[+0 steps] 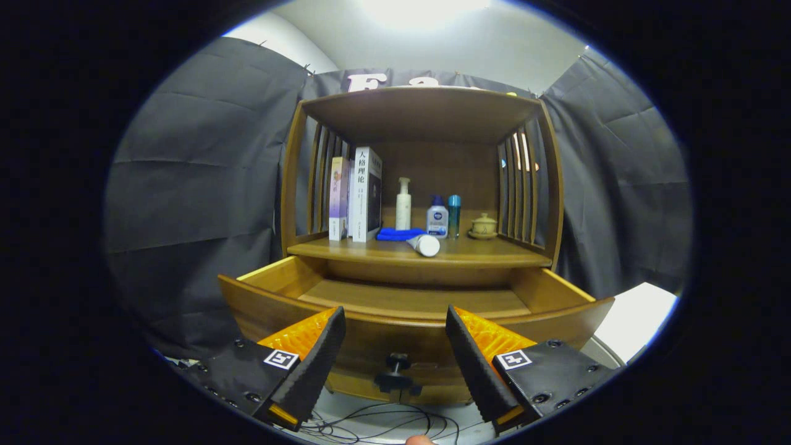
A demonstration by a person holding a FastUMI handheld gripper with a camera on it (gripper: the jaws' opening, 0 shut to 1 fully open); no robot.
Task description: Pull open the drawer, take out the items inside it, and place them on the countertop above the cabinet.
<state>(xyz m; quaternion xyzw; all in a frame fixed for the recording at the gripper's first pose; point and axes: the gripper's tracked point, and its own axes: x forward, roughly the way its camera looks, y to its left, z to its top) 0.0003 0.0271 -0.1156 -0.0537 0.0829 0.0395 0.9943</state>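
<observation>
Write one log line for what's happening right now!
drawer: pulled open, visible floor bare | gripper: open, holding nothing, in front of drawer | white tube: lying on countertop

Smooth, satin-glossy wooden drawer (401, 346) and cabinet (426, 111); matt cloth wall (198, 185)

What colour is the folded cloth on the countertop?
Bright blue cloth, clearest in the gripper view, lying beside the white tube.

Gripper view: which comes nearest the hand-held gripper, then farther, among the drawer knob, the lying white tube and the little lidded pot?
The hand-held gripper is open.
1. Drawer knob, between the fingers on the open drawer's front.
2. White tube, lying near the countertop's front edge.
3. Lidded pot, farther back, to the right.
</observation>
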